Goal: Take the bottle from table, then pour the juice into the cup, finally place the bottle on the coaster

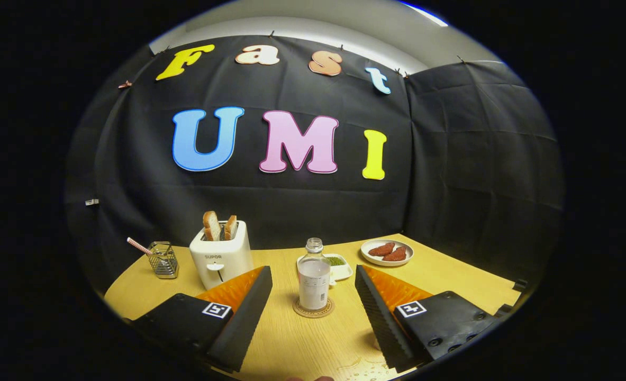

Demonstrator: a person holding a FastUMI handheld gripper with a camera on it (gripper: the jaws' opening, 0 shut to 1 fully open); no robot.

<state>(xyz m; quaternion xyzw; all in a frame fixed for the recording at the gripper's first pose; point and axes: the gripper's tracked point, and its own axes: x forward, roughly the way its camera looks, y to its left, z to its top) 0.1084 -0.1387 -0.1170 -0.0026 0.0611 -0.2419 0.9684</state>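
Your gripper (313, 275): fingers spread wide, grasping nothing. One bottle (314, 275) upright on one coaster (313, 308), between and just beyond the fingertips. One toaster (221, 256), marked SUPOR, two toast slices (218, 226). One plate (387, 252).

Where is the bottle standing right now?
The bottle stands upright on a round coaster on the wooden table, just ahead of the open hand-held gripper, with a small white dish right behind it.

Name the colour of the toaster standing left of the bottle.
White toaster, clearest in the gripper view; hand-held gripper open.
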